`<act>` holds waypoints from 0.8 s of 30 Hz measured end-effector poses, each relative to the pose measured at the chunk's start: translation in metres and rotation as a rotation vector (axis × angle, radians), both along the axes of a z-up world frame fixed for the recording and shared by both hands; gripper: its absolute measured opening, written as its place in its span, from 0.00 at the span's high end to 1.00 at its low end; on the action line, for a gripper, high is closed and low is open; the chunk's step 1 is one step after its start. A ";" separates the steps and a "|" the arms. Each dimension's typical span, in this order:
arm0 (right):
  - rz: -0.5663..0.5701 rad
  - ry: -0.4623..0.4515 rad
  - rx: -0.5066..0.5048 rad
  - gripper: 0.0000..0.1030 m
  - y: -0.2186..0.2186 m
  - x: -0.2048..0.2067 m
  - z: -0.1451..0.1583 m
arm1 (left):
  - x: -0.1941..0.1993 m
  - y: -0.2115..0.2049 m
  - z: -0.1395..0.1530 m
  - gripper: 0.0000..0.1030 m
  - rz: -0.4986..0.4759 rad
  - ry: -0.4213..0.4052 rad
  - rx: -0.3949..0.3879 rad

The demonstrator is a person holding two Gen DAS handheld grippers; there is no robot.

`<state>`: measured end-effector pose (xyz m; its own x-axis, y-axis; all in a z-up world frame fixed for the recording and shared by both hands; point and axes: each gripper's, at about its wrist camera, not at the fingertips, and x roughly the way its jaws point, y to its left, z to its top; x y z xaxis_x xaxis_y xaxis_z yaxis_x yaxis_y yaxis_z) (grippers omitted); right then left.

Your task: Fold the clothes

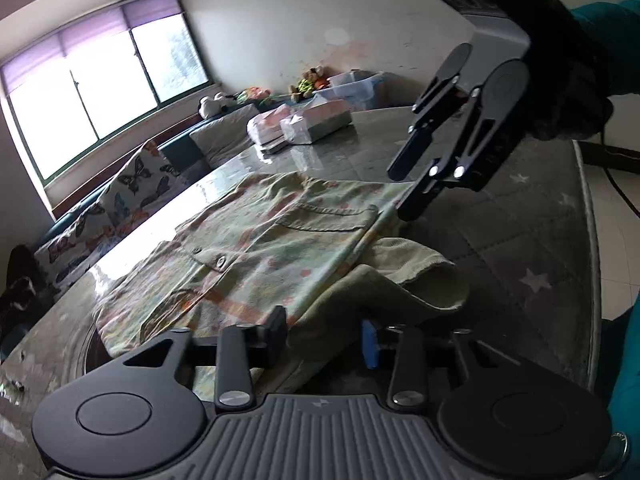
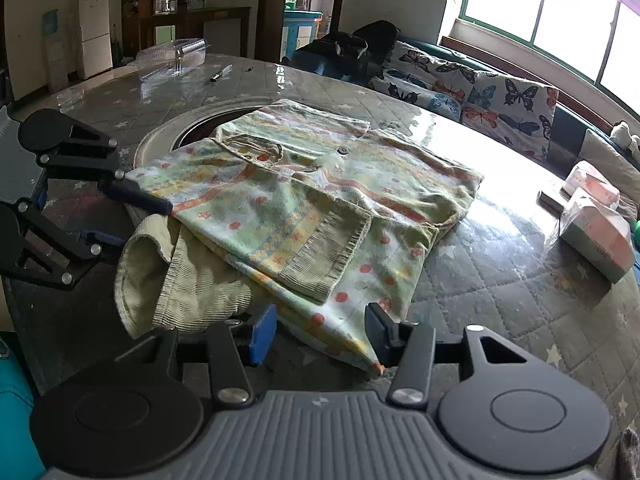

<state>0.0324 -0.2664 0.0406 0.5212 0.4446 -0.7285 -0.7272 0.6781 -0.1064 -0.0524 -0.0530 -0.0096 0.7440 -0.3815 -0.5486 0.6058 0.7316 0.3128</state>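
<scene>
The left gripper sits low at the near edge of the garment, its jaws apart, with a fold of the plain olive sleeve lying between them; whether the pads actually press on the cloth I cannot tell. Seen from the right wrist, this same gripper comes in from the left side, one finger resting along the shirt's edge. The right gripper has its jaws apart too, straddling the lower corner of the shirt, and the black pad just touches the hem while the blue pad stands clear of it. From the left wrist view, the right gripper angles down at the far edge of the cloth, held by a dark gloved hand with a teal sleeve.

The shirt, pale green with orange dots and striped bands, lies spread flat on the quilted grey table cover, one ribbed sleeve folded across its front. Beyond it stand boxes in plastic wrap, a pen, and a butterfly-print sofa under the window.
</scene>
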 end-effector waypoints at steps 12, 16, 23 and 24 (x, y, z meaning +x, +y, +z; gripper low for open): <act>0.069 -0.033 -0.023 0.44 0.003 -0.009 0.005 | 0.037 0.036 0.032 0.95 0.149 0.125 -0.332; 0.121 -0.063 -0.005 0.44 0.015 -0.010 0.002 | 0.056 0.042 0.034 0.95 0.185 0.183 -0.385; 0.159 -0.044 0.027 0.64 0.044 0.007 -0.011 | 0.067 0.049 0.034 0.95 0.220 0.223 -0.407; 0.153 -0.028 0.037 0.72 0.046 0.012 -0.012 | 0.068 0.051 0.033 0.94 0.227 0.229 -0.410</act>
<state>0.0440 -0.2205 0.0287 0.4652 0.5470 -0.6959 -0.8196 0.5631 -0.1053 0.0156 -0.0024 0.0236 0.7114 -0.4424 -0.5461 0.4369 0.8870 -0.1494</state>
